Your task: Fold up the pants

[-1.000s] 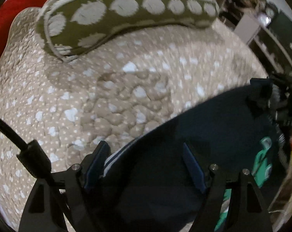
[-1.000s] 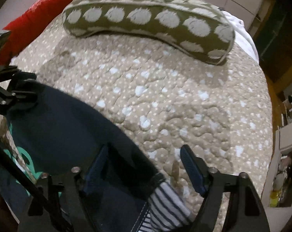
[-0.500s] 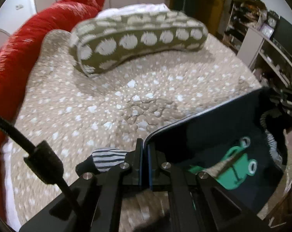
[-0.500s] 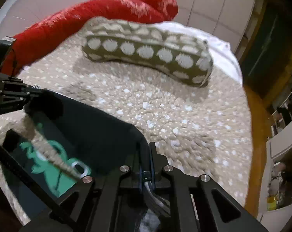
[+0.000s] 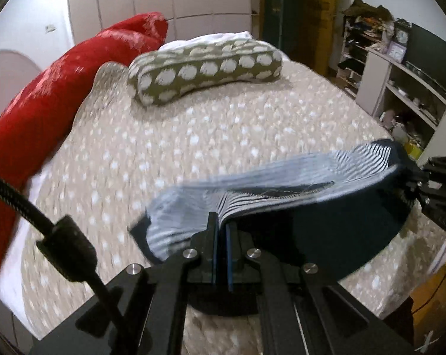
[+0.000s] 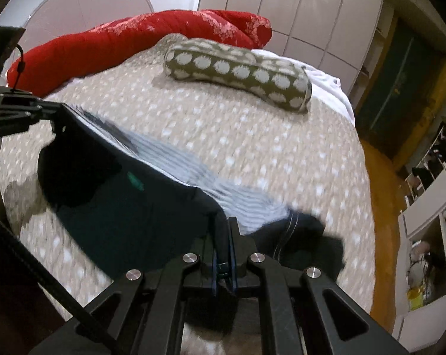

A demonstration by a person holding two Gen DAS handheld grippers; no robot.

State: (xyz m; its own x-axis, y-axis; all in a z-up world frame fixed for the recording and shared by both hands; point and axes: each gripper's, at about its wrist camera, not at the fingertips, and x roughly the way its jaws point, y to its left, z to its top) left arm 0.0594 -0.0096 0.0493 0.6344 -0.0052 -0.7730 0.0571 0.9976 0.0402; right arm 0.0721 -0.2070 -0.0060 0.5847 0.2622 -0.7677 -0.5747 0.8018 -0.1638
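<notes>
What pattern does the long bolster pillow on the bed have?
Olive green with rows of whitish spots; the bolster pillow shows best in the right wrist view.

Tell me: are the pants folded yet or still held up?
Held up, unfolded: pants hang stretched between left gripper and right gripper above the bed.

The pants (image 5: 326, 204) are dark navy with a blue-and-white striped lining, held up stretched across the lower middle of the frame, blurred, a green patch showing.
</notes>
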